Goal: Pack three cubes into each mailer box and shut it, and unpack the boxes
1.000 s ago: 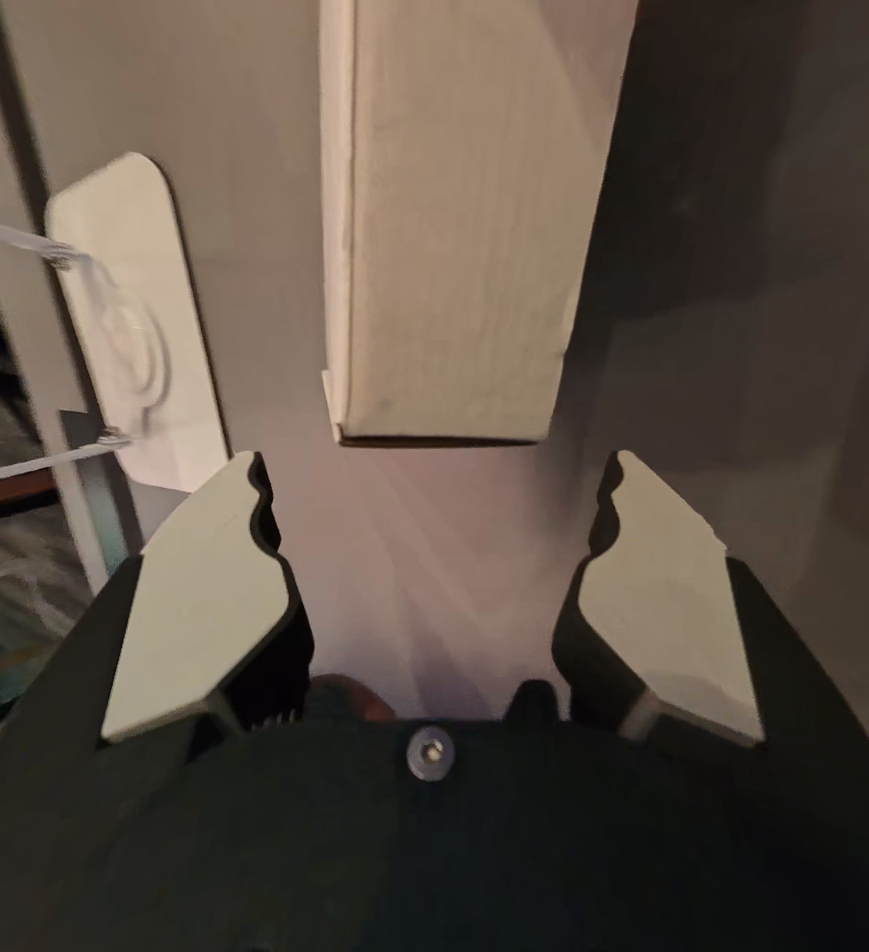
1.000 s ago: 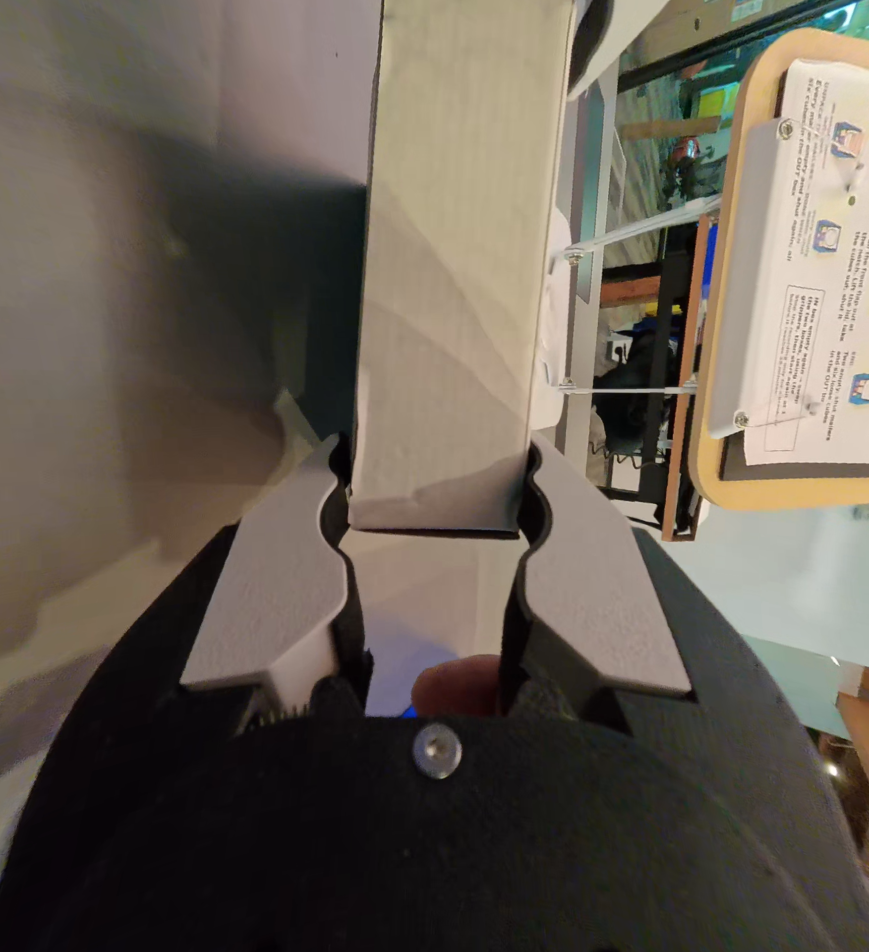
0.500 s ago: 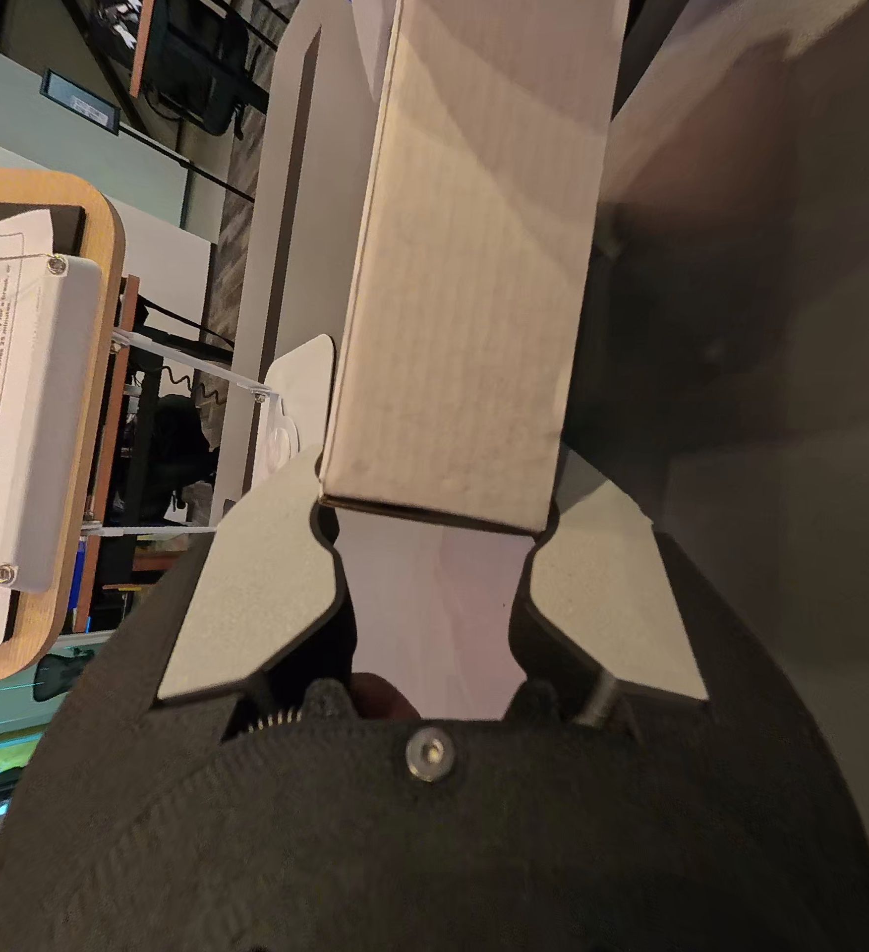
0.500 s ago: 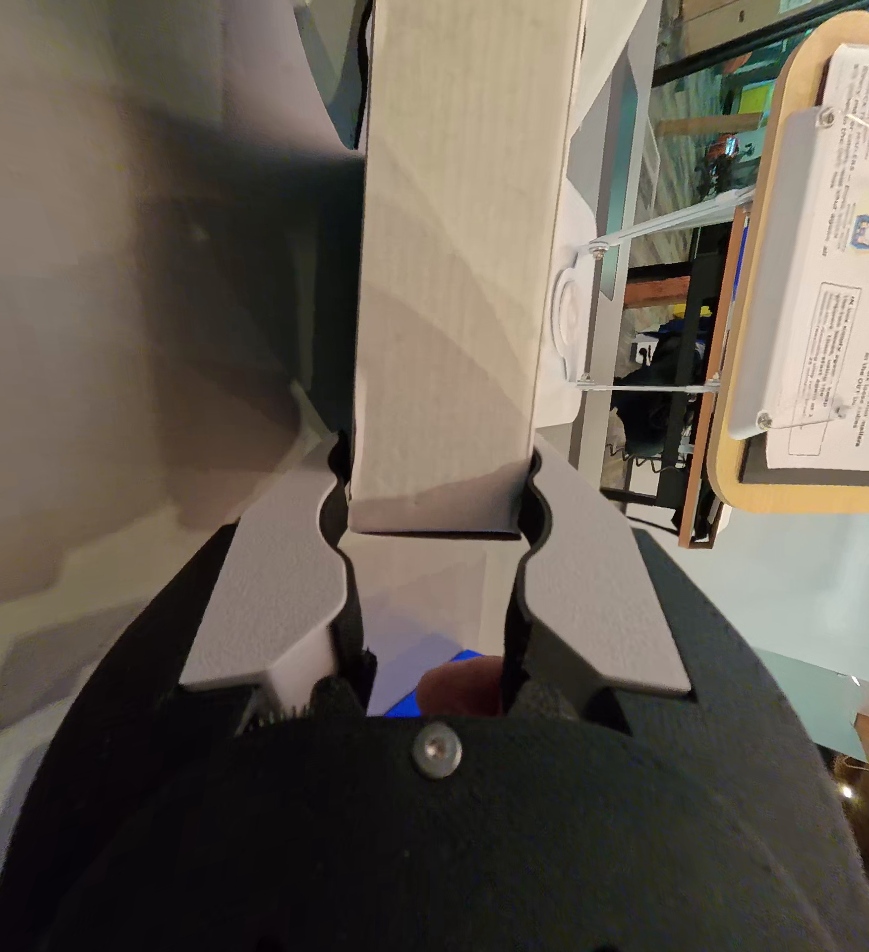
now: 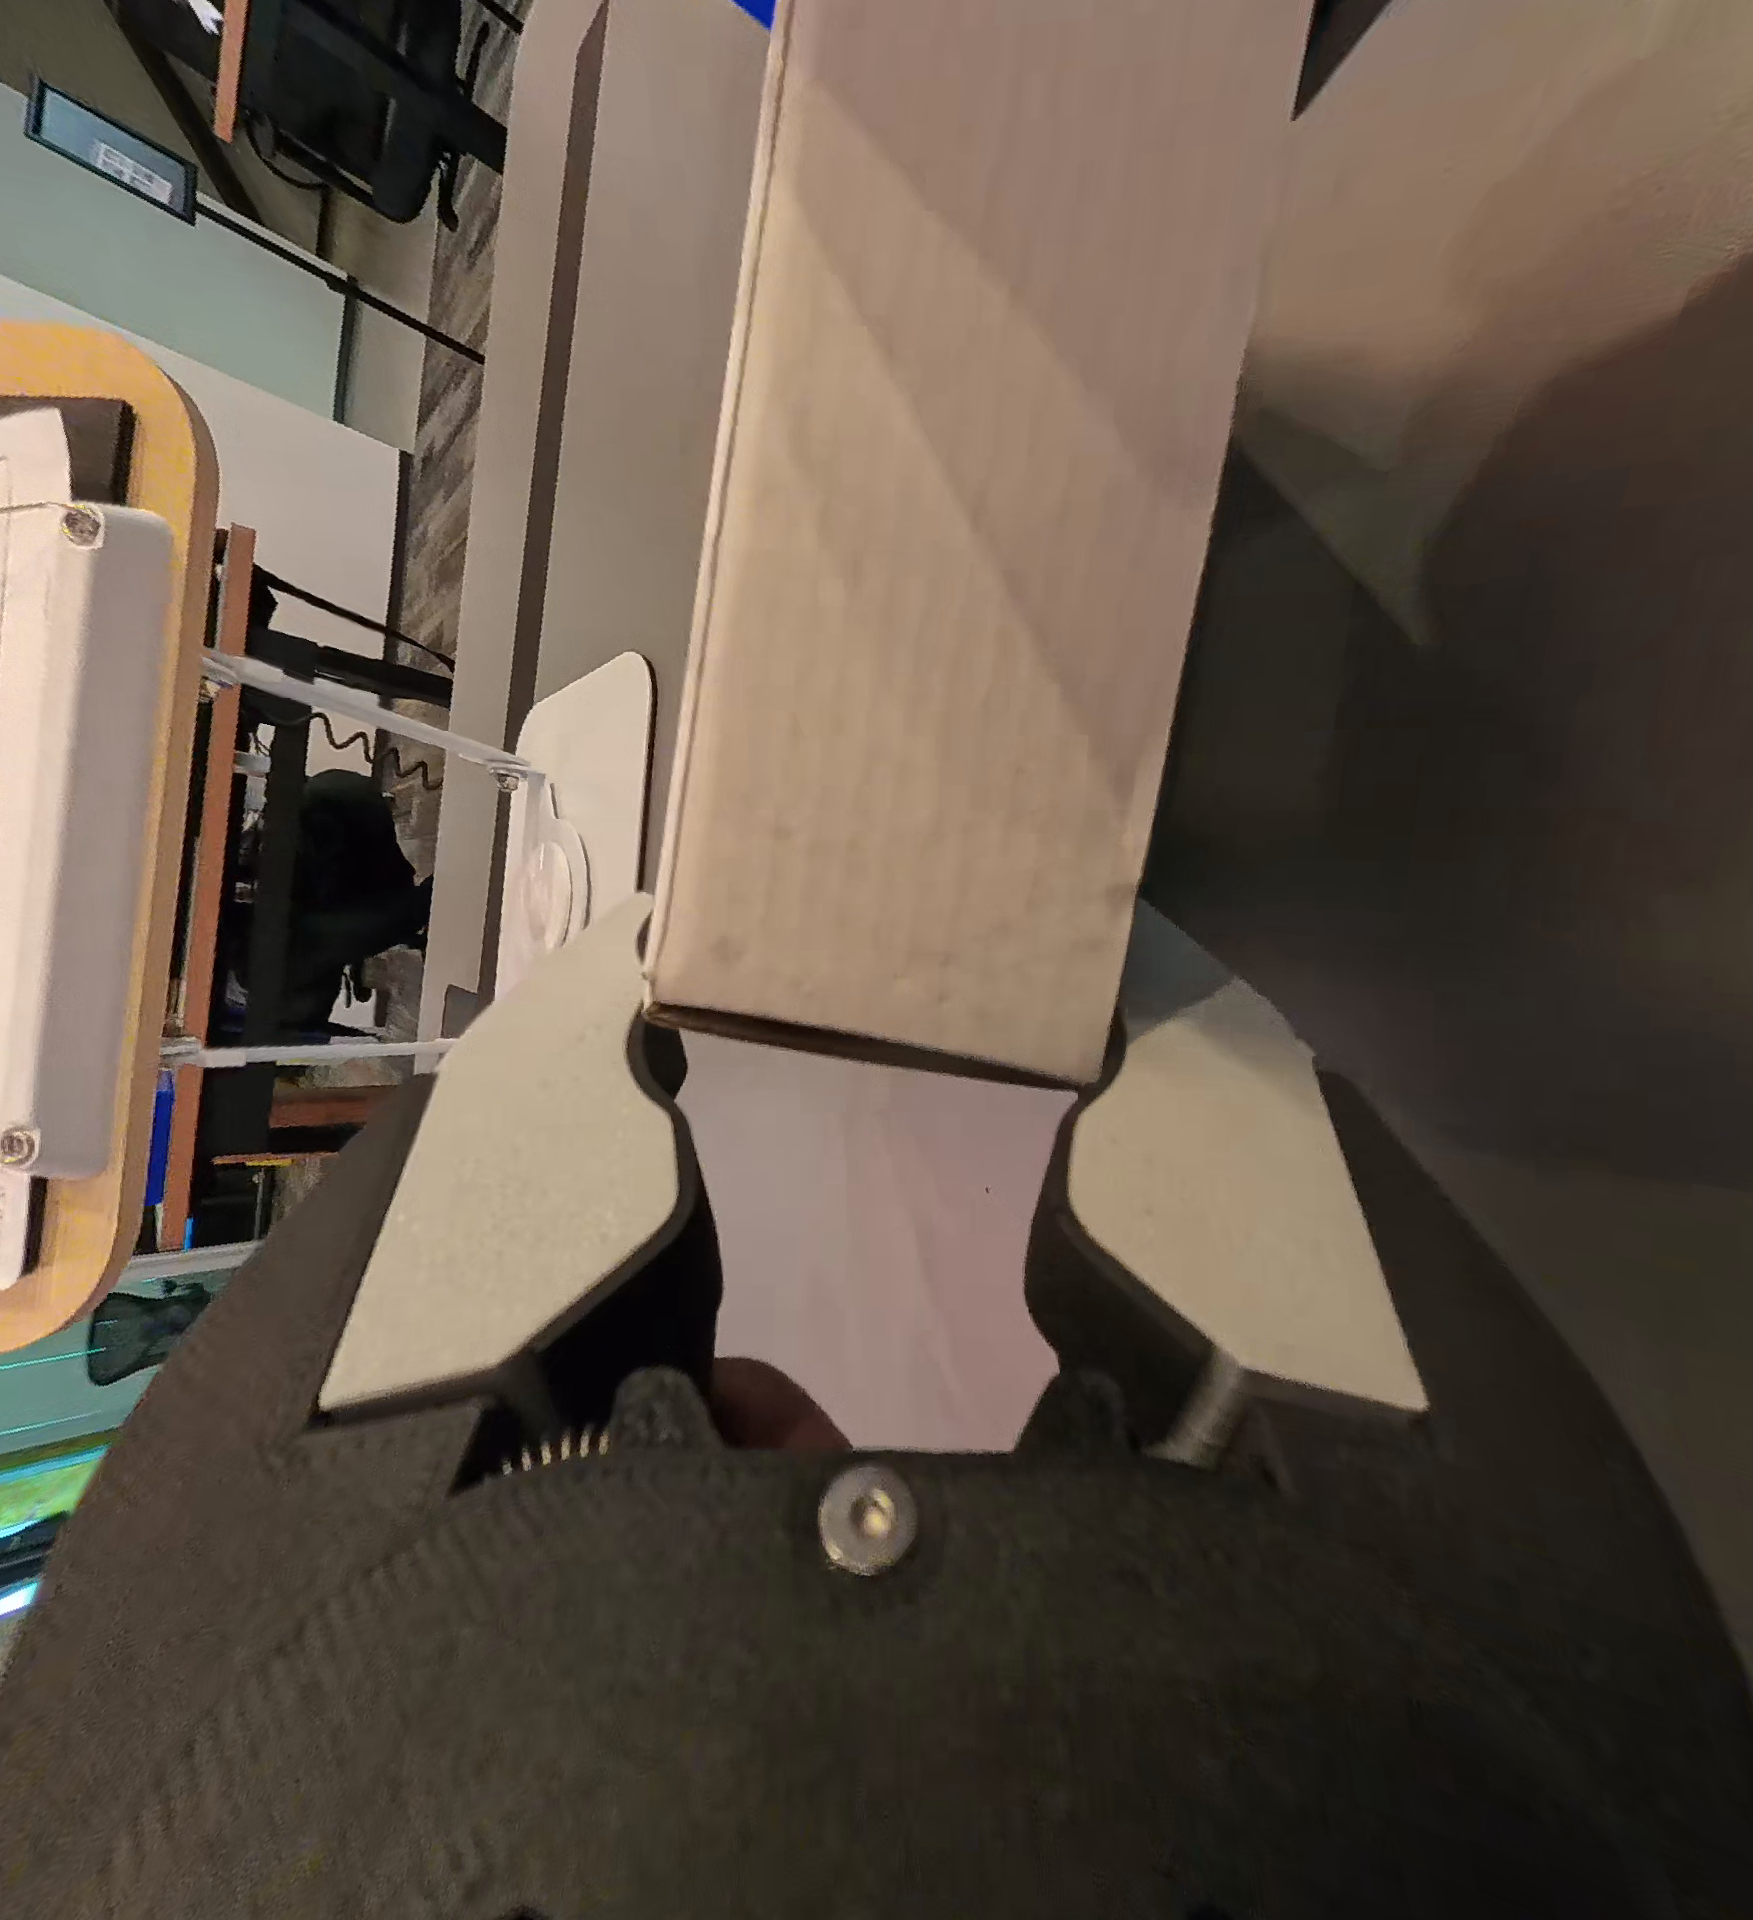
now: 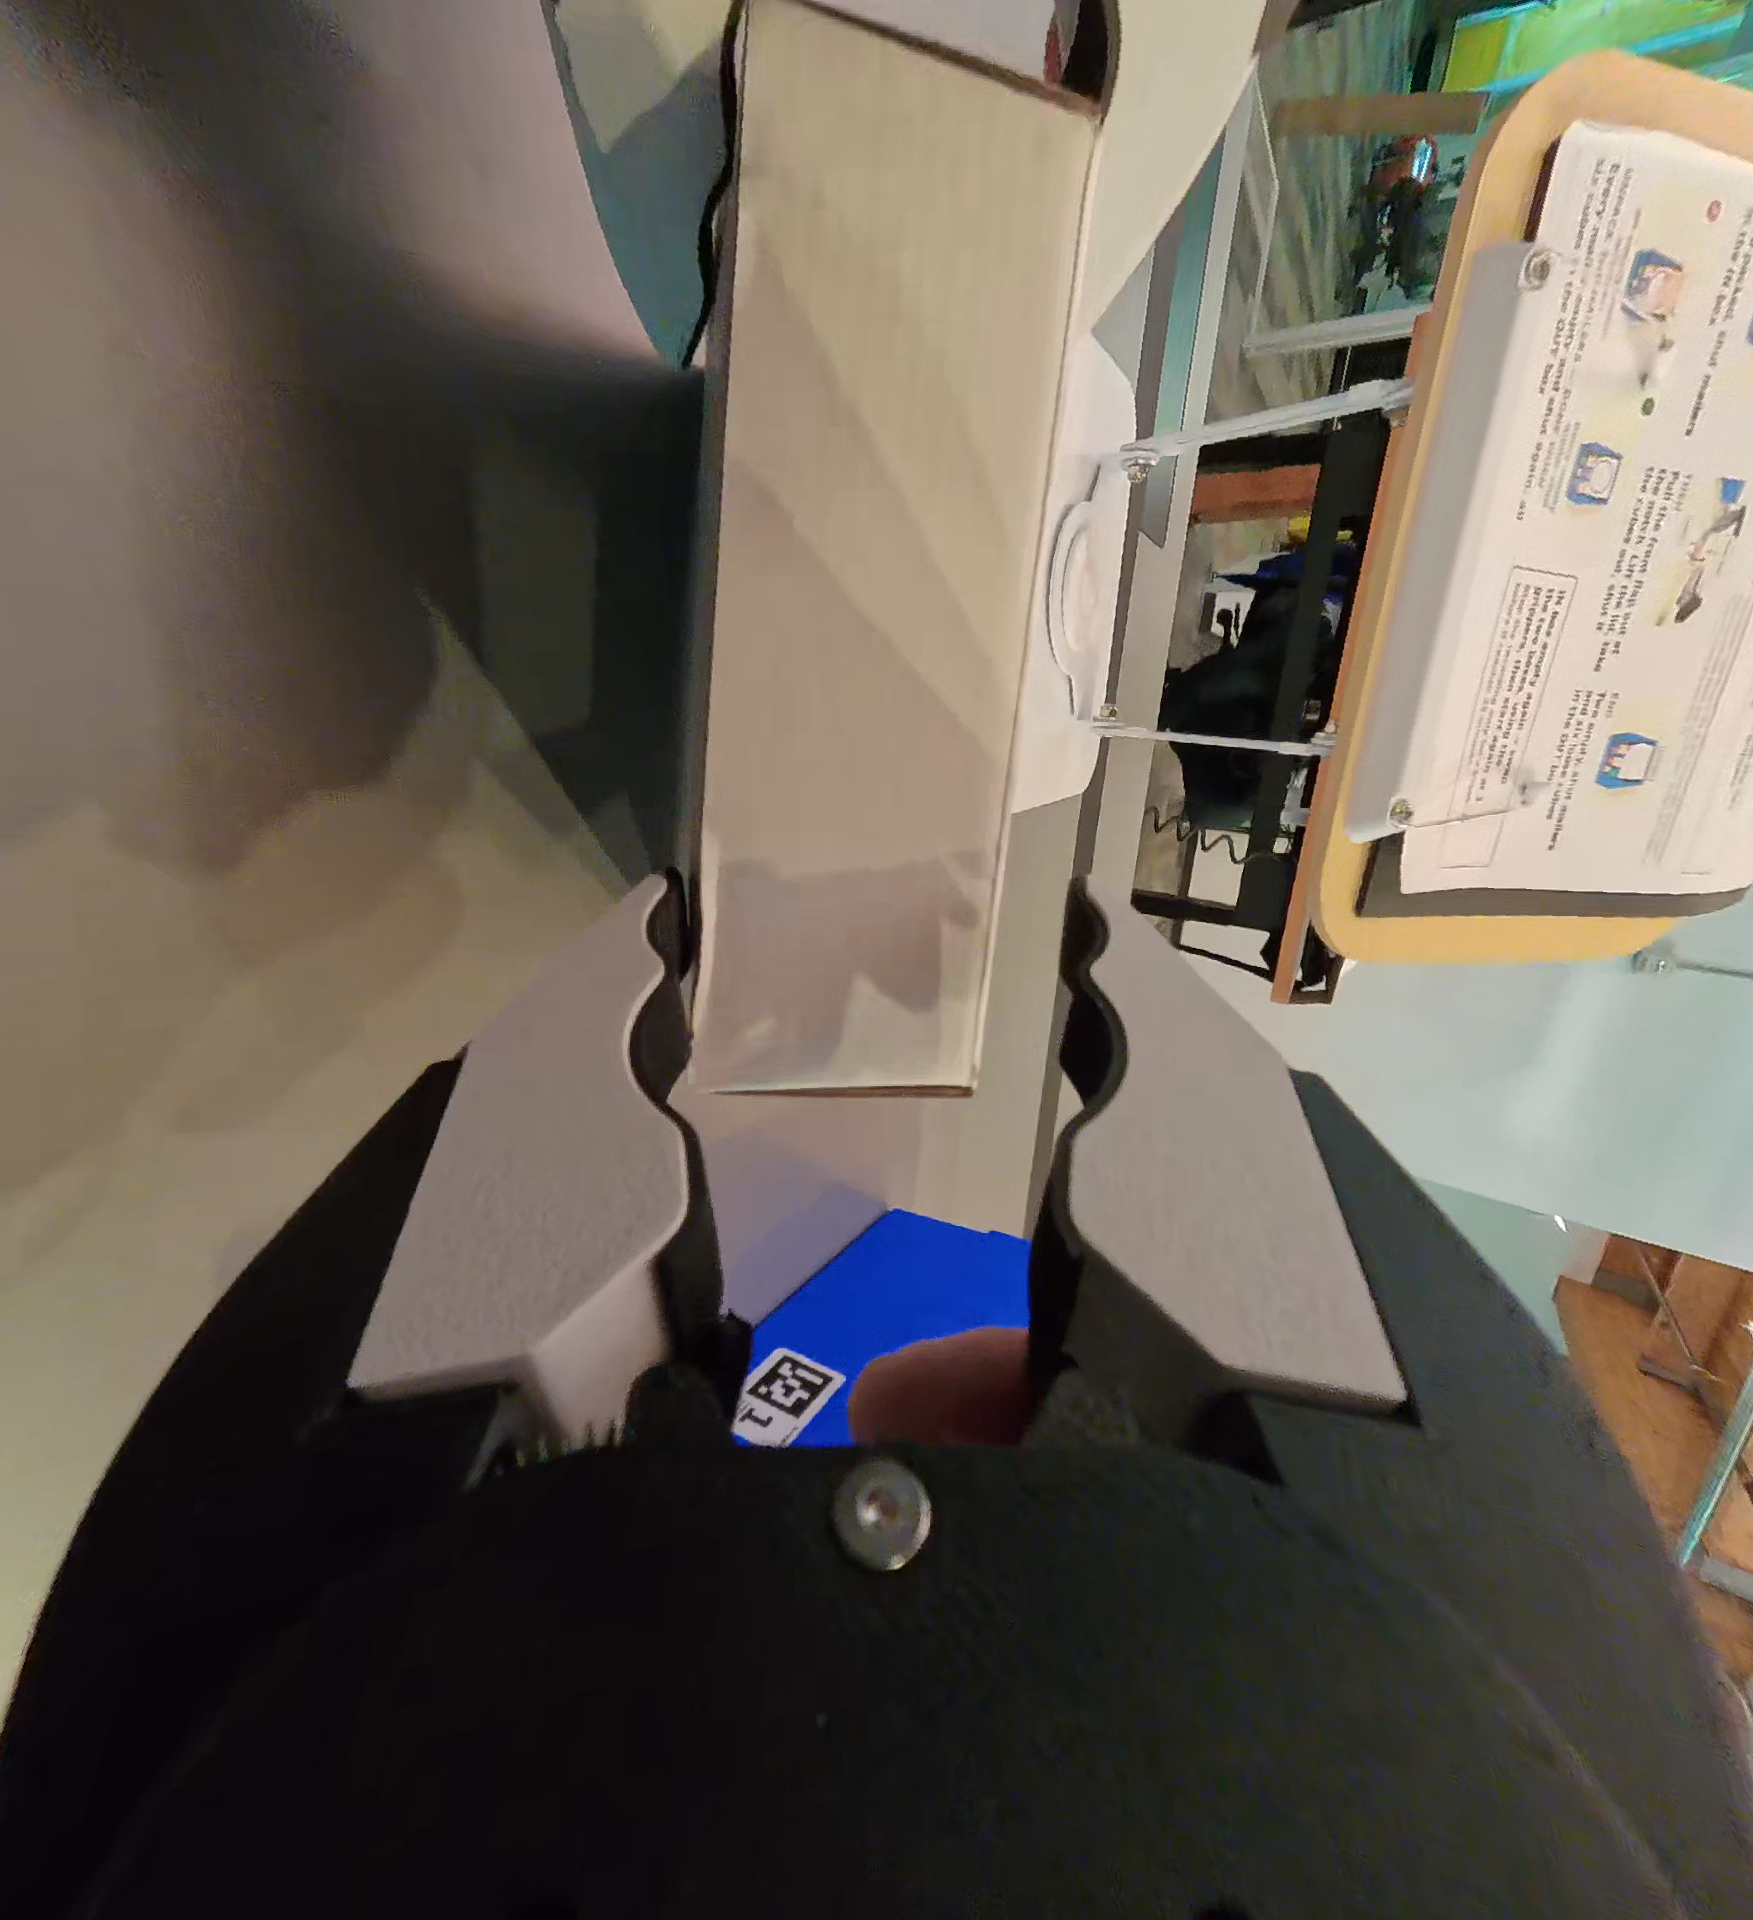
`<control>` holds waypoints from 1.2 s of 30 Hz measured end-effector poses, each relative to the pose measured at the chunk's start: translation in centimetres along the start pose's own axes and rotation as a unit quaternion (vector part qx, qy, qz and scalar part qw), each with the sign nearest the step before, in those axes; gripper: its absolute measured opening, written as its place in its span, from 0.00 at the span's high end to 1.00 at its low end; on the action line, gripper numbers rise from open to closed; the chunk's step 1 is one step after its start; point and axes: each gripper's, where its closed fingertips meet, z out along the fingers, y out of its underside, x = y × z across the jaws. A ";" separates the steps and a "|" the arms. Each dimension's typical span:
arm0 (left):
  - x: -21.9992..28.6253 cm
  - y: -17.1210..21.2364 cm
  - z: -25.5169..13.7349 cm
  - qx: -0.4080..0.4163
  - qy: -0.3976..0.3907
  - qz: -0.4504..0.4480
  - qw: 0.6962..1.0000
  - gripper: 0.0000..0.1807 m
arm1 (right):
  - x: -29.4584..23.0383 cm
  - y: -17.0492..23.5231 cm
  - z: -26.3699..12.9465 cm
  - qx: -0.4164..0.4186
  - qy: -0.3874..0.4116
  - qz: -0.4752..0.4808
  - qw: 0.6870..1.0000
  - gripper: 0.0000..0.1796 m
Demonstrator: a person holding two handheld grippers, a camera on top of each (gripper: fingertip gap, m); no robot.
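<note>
A white cardboard mailer box [image 5: 955, 540] stood on edge between two hand-held claws, its narrow side facing each camera. The left claw [image 5: 877, 1013] pinched the box's near end, both grey fingers pressed against its corners, the box tilted slightly to the right as it ran up and away in the left wrist view. The right claw [image 6: 877, 935] had its fingers spread a little wider than the same mailer box [image 6: 882, 582]: the left finger [image 6: 560, 1132] lay against the box's side or just beside it, though which could not be told, while a clear gap separated the right finger [image 6: 1215, 1174] from the cardboard. At the far top of the right wrist view, the box's other end met a dark shape, too cropped to tell apart. Below the box, between the right claw's fingers, a blue surface [image 6: 903, 1288] bearing a small black-and-white marker tag [image 6: 789, 1392] showed, with a fingertip [image 6: 945, 1387] beside it. Off to the side in both views, a wooden-edged board [image 6: 1412, 904] carrying a printed instruction sheet [image 6: 1672, 582] stood behind a clear acrylic stand [image 5: 384, 727]. The tabletop [image 5: 882, 1226] showed pale under the left claw.
</note>
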 end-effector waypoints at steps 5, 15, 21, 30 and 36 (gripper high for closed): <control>0.3 -0.5 -0.1 -0.006 0.004 -0.003 1.000 0.60 | -0.1 -0.5 0.4 -0.011 -0.008 0.012 1.000 0.61; 0.5 -0.6 -0.2 -0.010 -0.006 0.001 1.000 0.59 | -0.8 -1.0 0.9 -0.015 -0.015 0.005 1.000 0.67; 0.7 -0.6 -0.4 -0.006 -0.016 0.015 1.000 0.59 | -1.2 -1.2 0.6 -0.004 -0.017 0.007 1.000 0.67; 1.2 -0.5 -0.8 -0.009 -0.026 0.042 0.999 0.60 | -1.9 -1.6 0.1 0.019 -0.024 0.009 0.999 0.67; 1.4 -0.4 -0.9 -0.007 -0.030 0.051 0.998 0.60 | -2.2 -2.0 -0.3 0.039 -0.041 0.033 0.998 0.68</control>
